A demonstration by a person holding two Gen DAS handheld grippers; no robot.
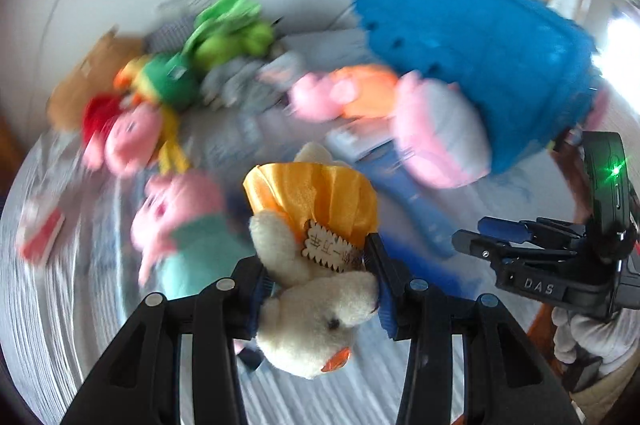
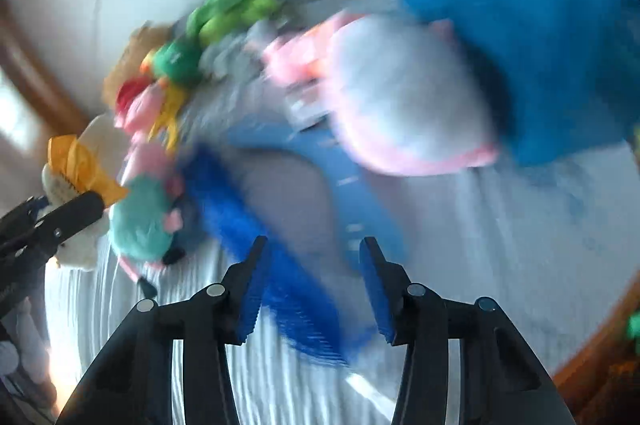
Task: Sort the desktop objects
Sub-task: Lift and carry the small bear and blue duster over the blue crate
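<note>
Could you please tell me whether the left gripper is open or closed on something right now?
Closed: the left gripper pinches the cream plush bear in the orange dress, its blue pads pressing both sides.

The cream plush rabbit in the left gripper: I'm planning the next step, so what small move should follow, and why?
Probably carry the cream plush rabbit toward the blue basket. The left gripper is shut on it, lifted above the pile of toys, and the right gripper is open and holds nothing.

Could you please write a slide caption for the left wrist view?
Left gripper holds a cream plush bear in an orange dress above scattered toys.
</note>
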